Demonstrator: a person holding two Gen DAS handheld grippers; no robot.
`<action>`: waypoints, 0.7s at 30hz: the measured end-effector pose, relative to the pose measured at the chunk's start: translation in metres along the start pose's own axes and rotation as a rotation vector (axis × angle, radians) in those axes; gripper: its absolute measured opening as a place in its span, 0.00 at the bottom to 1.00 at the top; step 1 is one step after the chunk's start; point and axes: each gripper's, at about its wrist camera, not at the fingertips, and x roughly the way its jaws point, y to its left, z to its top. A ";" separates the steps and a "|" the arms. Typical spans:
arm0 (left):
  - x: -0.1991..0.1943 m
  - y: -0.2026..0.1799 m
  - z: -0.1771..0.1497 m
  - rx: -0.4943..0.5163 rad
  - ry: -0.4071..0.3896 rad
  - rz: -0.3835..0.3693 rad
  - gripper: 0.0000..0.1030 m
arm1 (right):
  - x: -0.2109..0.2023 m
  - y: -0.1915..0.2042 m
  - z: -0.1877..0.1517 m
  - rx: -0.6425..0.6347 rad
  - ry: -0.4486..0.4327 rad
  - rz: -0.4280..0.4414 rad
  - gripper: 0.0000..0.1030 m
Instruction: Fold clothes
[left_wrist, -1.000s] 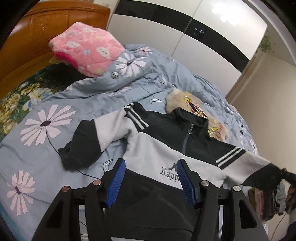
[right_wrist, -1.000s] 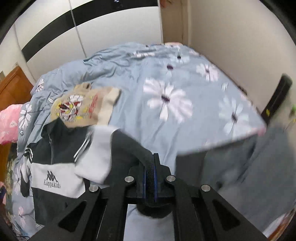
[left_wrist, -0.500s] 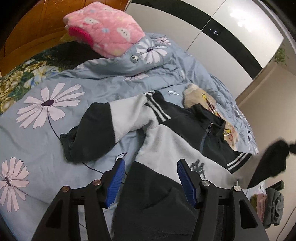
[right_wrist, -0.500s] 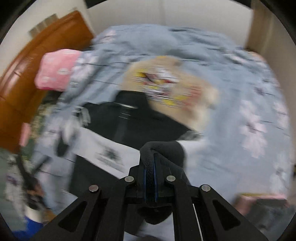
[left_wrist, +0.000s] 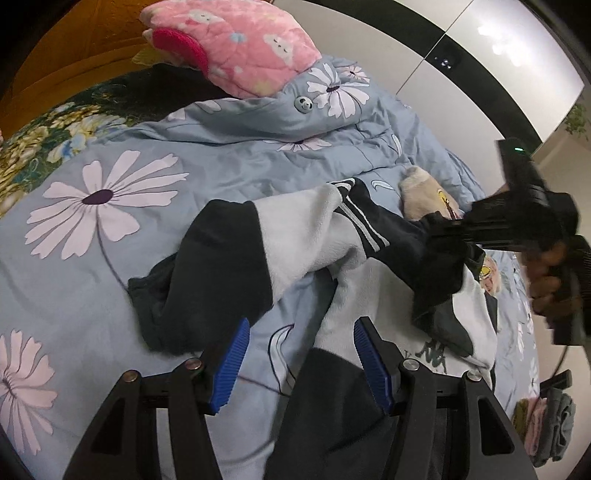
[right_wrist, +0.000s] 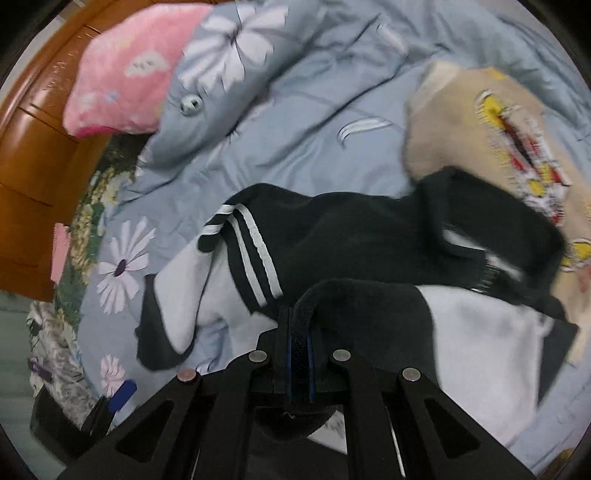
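Jacket (left_wrist: 332, 254), black and white zip-up, lies spread on the flowered duvet (left_wrist: 92, 229), body running away from the left gripper (left_wrist: 299, 354), hem under its jaws and collar at the far end. Right gripper (right_wrist: 299, 343): jaws clamped flat on the black cuff of the right sleeve (right_wrist: 369, 295), sleeve doubled across the chest, cuff over the white band. Looks like the sleeve fold-in, near drop-off. Left gripper jaws stand about half open, nothing between the pads (left_wrist: 229, 358), just duvet and the jacket's edge below. Other sleeve (left_wrist: 221, 266) sprawls out beyond and outboard of the left jaw, long axis angled away from the body. That one's nearer the left gripper, so left should take it next. Tan printed garment (right_wrist: 498, 140) lies just past the collar; not involved.
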 end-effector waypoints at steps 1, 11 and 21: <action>0.005 -0.004 0.003 0.008 0.001 -0.013 0.61 | 0.008 0.000 0.003 0.002 0.000 -0.008 0.06; 0.086 -0.081 0.023 0.184 0.079 -0.200 0.61 | 0.011 -0.013 0.012 -0.013 -0.044 0.143 0.35; 0.125 -0.099 0.037 0.107 0.088 -0.260 0.33 | -0.092 -0.122 -0.073 0.047 -0.308 -0.004 0.42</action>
